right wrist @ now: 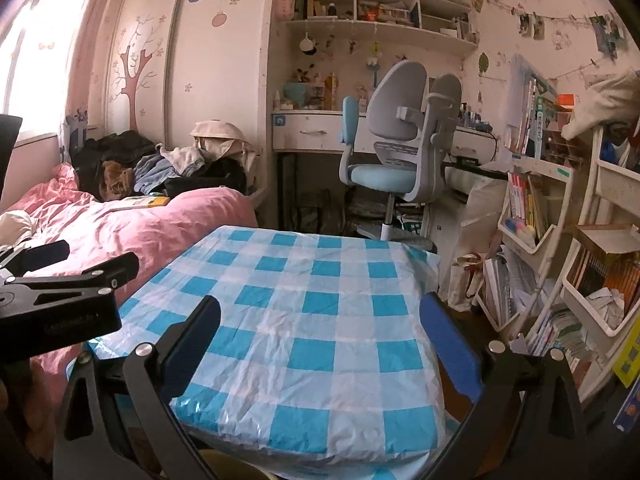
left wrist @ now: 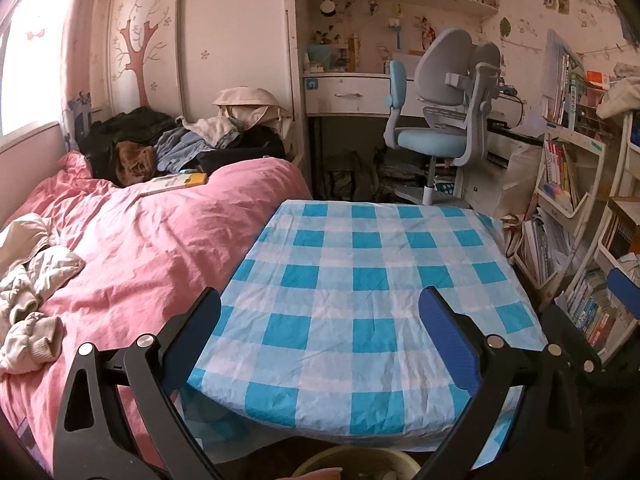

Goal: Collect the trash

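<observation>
A small table under a blue-and-white checked plastic cloth (left wrist: pixel 372 300) fills the middle of both views (right wrist: pixel 304 320); no trash shows on it. My left gripper (left wrist: pixel 320 312) hovers over its near edge, open, nothing between the blue-padded fingers (left wrist: pixel 448 336). My right gripper (right wrist: pixel 320 320) is likewise open and empty above the cloth. The left gripper's body (right wrist: pixel 60 304) shows at the left of the right wrist view. A round pale bin rim (left wrist: pixel 356 464) peeks out below the table's near edge, with something pinkish inside it.
A bed with a pink duvet (left wrist: pixel 140 248) lies left of the table, piled with clothes (left wrist: pixel 180 140) and a yellow-edged book (left wrist: pixel 176 184). A blue-grey desk chair (left wrist: pixel 444 120) stands behind, at a white desk (left wrist: pixel 344 92). Bookshelves (right wrist: pixel 560 280) crowd the right side.
</observation>
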Tool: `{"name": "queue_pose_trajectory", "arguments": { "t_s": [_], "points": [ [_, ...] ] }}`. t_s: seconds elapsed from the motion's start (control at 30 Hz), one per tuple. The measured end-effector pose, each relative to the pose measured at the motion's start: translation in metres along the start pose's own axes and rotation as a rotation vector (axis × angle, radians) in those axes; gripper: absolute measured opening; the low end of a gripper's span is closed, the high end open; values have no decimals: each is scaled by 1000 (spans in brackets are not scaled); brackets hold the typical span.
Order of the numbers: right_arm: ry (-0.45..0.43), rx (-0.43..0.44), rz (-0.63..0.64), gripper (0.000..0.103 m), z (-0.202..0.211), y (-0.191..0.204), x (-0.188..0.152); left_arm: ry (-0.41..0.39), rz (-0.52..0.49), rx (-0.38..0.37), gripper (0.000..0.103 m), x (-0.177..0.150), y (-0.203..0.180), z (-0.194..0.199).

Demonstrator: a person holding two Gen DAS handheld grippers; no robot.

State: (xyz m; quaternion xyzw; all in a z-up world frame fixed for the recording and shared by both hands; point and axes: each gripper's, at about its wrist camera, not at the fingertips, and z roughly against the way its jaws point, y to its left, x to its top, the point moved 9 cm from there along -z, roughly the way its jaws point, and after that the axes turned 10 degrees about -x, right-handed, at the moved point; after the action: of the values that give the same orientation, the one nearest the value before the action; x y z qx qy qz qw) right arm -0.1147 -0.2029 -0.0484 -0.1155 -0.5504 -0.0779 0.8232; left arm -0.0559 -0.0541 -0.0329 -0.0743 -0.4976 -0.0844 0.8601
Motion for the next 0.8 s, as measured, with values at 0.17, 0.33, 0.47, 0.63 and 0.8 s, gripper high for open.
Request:
{"name": "queue_pose_trajectory", "arguments": {
  "t_s": [0.17,0.33,0.47,0.63,0.8],
  "points": [
    [-2,-1,8,95,-1,1,0,-10,7,1,96,0,1,4],
    [-1,-1,8,95,-1,2,-1,-7,3,12,96,0,2,4],
    [-2,-1,10,95,-1,2,0,-4,11,4,96,0,6,6],
    [-2,0,7,95,-1,2,-1,-3,31,11,96,2,12,6],
    [-2,0,9,95,-2,1,-1,-22,40,36,96,4,19,5]
  ]
}}
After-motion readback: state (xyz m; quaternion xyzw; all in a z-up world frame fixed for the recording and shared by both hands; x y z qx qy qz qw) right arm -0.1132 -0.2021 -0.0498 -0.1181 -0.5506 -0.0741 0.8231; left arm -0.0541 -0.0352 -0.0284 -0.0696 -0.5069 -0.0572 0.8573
